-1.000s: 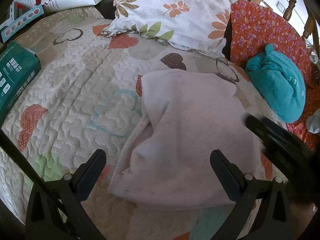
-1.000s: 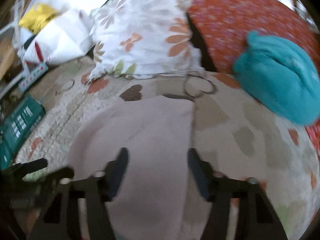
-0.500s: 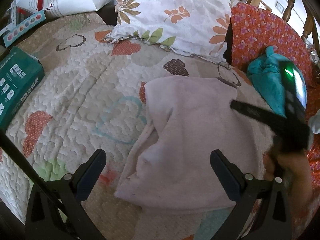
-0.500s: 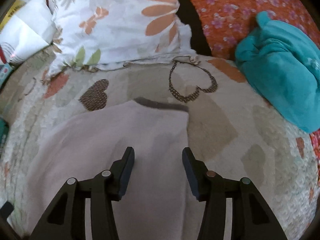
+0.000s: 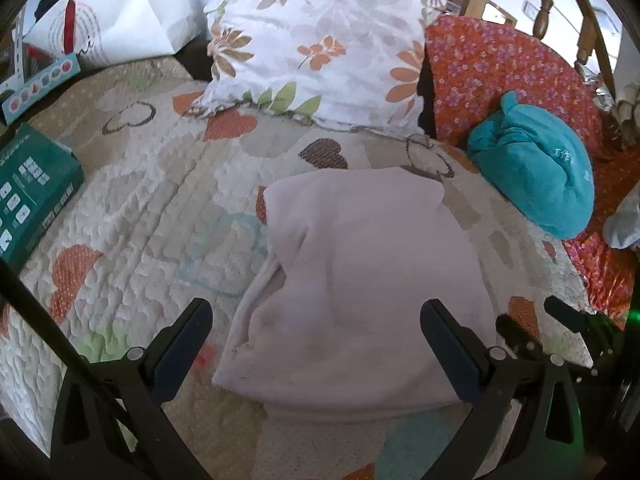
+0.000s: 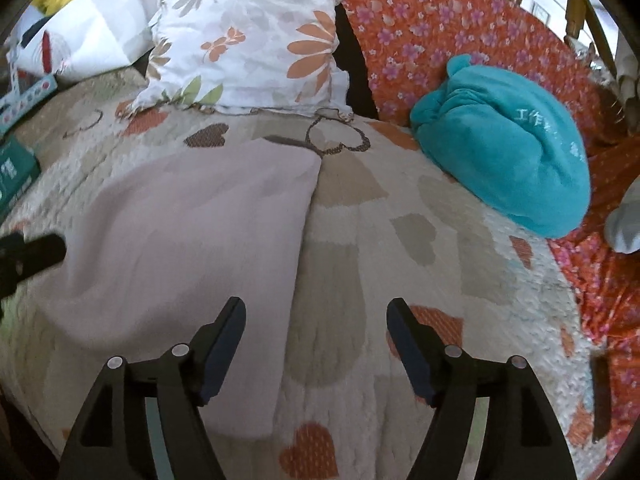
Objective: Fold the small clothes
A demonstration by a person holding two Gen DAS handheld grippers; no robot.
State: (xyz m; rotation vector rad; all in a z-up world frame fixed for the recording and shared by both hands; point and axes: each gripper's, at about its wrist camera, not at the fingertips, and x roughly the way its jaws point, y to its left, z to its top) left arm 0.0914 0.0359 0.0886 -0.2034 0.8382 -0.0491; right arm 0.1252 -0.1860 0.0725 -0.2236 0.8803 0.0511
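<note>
A pale pink garment (image 5: 360,280) lies folded over on the heart-patterned quilt (image 5: 140,208); it also shows in the right wrist view (image 6: 192,240). My left gripper (image 5: 316,344) is open and empty, its fingers straddling the garment's near part. My right gripper (image 6: 316,340) is open and empty, above the garment's right edge and the quilt (image 6: 400,240). The right gripper's fingers (image 5: 568,316) show at the lower right of the left wrist view. A left fingertip (image 6: 36,252) shows at the left edge of the right wrist view.
A teal rolled cloth (image 5: 536,176) rests on an orange flowered cushion (image 5: 500,64) at the right. A flowered white pillow (image 5: 320,40) lies at the back. A green box (image 5: 28,192) and white bags (image 5: 112,20) sit at the left.
My right gripper has pulled back from over the garment toward its right near edge and opened wider. The left gripper has stayed open in place. The garment lies the same.
</note>
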